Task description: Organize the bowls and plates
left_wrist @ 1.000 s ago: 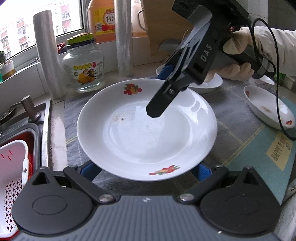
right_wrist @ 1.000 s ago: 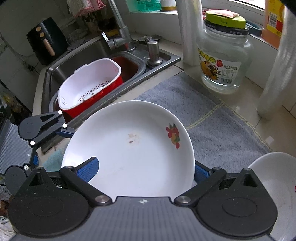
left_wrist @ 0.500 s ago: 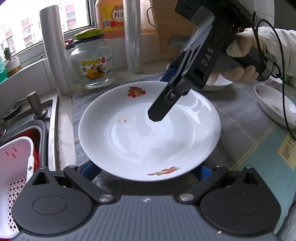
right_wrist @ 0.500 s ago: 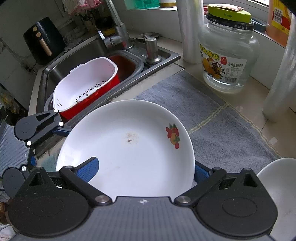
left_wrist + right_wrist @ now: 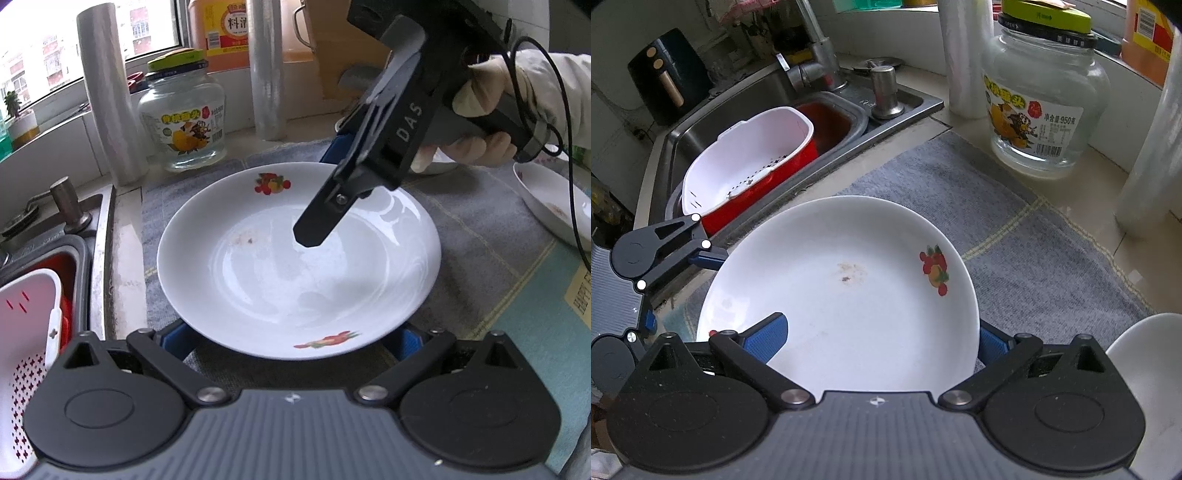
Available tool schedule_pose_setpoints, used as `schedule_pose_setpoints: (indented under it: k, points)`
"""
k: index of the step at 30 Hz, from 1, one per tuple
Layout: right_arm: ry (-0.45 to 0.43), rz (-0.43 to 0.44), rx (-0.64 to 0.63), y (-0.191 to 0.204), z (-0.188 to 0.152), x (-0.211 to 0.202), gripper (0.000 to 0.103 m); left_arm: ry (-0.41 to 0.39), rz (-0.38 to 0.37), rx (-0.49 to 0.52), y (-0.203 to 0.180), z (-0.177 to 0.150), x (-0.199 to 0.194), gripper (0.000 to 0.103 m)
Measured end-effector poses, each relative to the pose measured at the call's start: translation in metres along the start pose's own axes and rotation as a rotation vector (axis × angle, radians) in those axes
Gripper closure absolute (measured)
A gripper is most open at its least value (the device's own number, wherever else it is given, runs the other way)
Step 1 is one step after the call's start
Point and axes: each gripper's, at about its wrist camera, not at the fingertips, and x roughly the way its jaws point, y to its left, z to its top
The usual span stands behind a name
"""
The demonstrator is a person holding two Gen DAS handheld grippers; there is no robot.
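Observation:
A white plate (image 5: 280,280) with fruit prints and a small brown stain lies on the grey mat (image 5: 484,225). My left gripper (image 5: 291,339) is open, and its blue pads sit under the plate's near rim on both sides. My right gripper (image 5: 325,192), held by a gloved hand, reaches down from the upper right. It is open, with one finger above the plate's inside and the other pad beyond the far rim. In the right wrist view the plate (image 5: 849,295) crosses between the wide jaws of the right gripper (image 5: 877,343). The left gripper (image 5: 679,290) shows at its left edge.
A white bowl (image 5: 1145,387) and a shallow dish (image 5: 554,210) sit to the right on the mat. A glass jar (image 5: 183,122), plastic-wrap rolls (image 5: 107,92) and an oil bottle stand along the windowsill. The sink holds a red-and-white colander (image 5: 750,162) on the left.
The right gripper's upper finger has sunk slightly toward the plate. The plate and the left gripper have kept their places.

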Motion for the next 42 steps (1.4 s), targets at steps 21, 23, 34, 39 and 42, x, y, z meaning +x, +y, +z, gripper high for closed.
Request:
schedule_pose_setpoints:
  k: [21,23,34,39,42]
  points:
    - [-0.165,-0.231,0.05,0.041,-0.054,-0.066,0.0,-0.034,0.112,-0.182,-0.021,-0.013,-0.057,0.001]
    - [-0.178,-0.249,0.093,0.046,-0.065,-0.073,0.0,-0.05,0.095,-0.202,-0.028,-0.013,-0.062,0.001]
    - [-0.262,-0.391,0.26,0.082,-0.143,-0.118,0.0,-0.033,0.06,-0.203,-0.079,-0.017,-0.078,0.001]
    - [-0.266,-0.486,0.296,0.097,-0.183,-0.137,0.0,-0.051,0.025,-0.168,-0.103,-0.016,-0.084,0.001]
    - [-0.27,-0.526,0.348,0.1,-0.206,-0.147,0.0,-0.048,-0.006,-0.14,-0.116,-0.015,-0.083,0.001]
